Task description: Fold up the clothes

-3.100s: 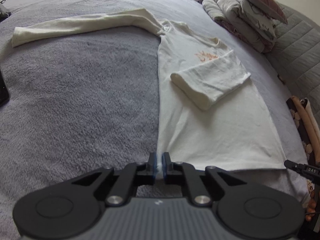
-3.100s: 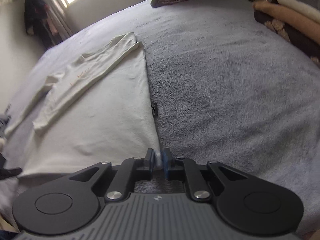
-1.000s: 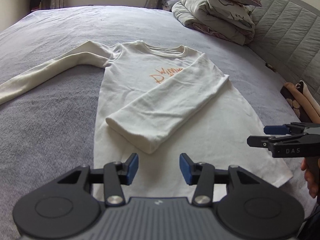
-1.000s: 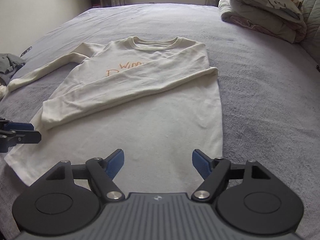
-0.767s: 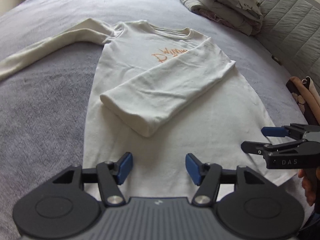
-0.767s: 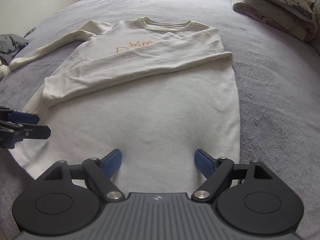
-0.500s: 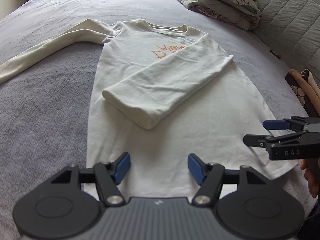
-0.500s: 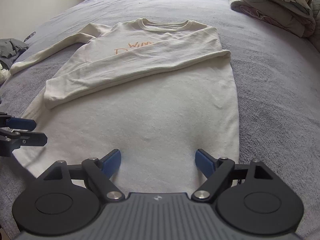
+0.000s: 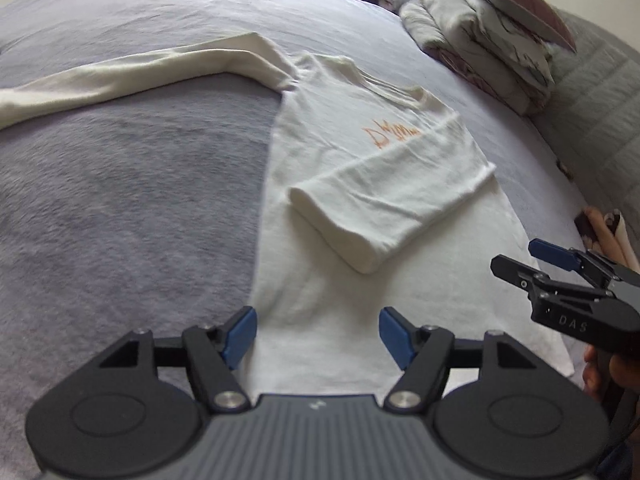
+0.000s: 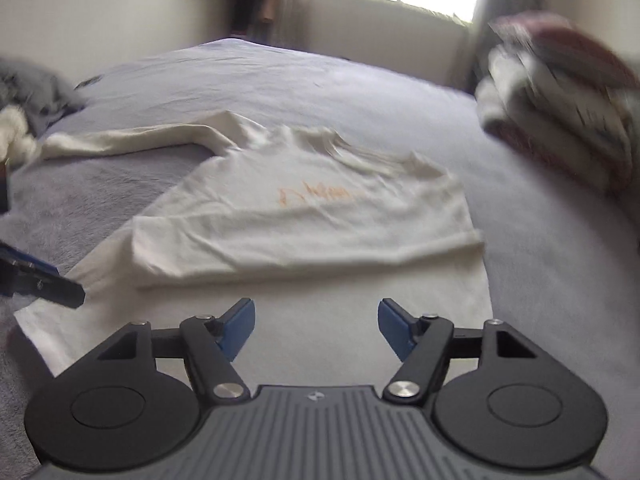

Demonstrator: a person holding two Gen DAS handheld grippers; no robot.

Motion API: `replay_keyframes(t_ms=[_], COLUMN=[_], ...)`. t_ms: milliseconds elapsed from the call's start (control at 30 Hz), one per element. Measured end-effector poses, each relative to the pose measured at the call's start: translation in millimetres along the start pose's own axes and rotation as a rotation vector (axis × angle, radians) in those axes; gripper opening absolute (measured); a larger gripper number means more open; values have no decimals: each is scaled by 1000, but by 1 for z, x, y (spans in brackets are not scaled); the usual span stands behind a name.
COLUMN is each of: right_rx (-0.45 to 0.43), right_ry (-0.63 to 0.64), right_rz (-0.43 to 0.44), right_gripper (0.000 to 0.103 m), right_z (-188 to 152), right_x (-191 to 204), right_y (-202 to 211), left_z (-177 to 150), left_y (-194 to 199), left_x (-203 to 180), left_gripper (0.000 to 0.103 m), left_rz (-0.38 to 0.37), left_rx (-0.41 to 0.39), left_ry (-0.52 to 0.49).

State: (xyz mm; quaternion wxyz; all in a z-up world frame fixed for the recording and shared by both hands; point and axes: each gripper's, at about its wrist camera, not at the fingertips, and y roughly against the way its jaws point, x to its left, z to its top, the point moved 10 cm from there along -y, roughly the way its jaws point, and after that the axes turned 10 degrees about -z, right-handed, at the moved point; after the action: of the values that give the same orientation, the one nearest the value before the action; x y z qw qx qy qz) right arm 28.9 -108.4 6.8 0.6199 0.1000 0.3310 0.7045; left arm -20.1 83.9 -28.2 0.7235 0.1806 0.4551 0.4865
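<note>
A cream long-sleeve shirt (image 9: 360, 280) with orange lettering lies flat on the grey bed cover (image 9: 120, 200). One sleeve (image 9: 384, 204) is folded across its chest. The other sleeve (image 9: 120, 76) stretches out to the left. My left gripper (image 9: 318, 330) hovers over the hem's left edge, its jaws opening with nothing between them. My right gripper (image 10: 316, 320) hangs over the lower part of the shirt (image 10: 320, 208), its jaws closing on nothing. Each wrist view catches the other gripper at its edge: the right gripper (image 9: 518, 258), the left gripper (image 10: 66, 282).
A stack of folded bedding (image 9: 488, 40) sits at the far right, blurred in the right wrist view as the bedding (image 10: 560, 120). A quilted headboard (image 9: 600, 120) and a brown-and-cream bundle (image 9: 608, 232) border the right side. A grey garment (image 10: 32, 84) lies far left.
Both grippers, earlier shut on the hem corners, have let go and opened. The left view has slid left and rolled. The right view has tipped up, showing wall and window.
</note>
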Motion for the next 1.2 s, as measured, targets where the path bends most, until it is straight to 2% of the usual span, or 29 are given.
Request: replay_keyframes(t_ms=[67,167,333,467,567,667,733,833,900,967,1033,1067,1200], right_rx=[-35,-55,-27,35,47,100,115,131,211,180,167,134,-12], right_ry=[64,54,51,72,-7,-184,-220,-113,-17,62,99,126,320], right_rz=[18,96,217,294,249,233,213,235,248,205,281,348,524], right_gripper=[71,70,70,59,59,51,49,48,52,53,53,53,53], right_z=[24,61,105,129,156,178,186,184,166,169,182,193,221], right_x=[22,55,114,157,150,131,128,161,188,202,221,234,302], right_y=[0,-7,-39,-76,-108,-147,-165,-185,-203,-200,-186,-173,-114], left_z=[4,5,5,7,8,9,11,16,17,16,14,13,13], left_y=[9,21,37,43,46,45,44,44,43,42,42,42,43], left_x=[19,42,65,76,74,70,70,73,77,80,81,81,75], left_gripper=[72,72,73,73,74,74,74,75,75,76,76,76,78], left_rz=[34,29,22,4,-9,-18,-25,-24,-22,-26,-34,-38,-67], left_rx=[-19,-32,-63,-70,-77,-72,-74,-79,-79,-75,-71,-70,-70], left_ry=[33,107,165,203,201,195,199,204,219,238,251,256,247])
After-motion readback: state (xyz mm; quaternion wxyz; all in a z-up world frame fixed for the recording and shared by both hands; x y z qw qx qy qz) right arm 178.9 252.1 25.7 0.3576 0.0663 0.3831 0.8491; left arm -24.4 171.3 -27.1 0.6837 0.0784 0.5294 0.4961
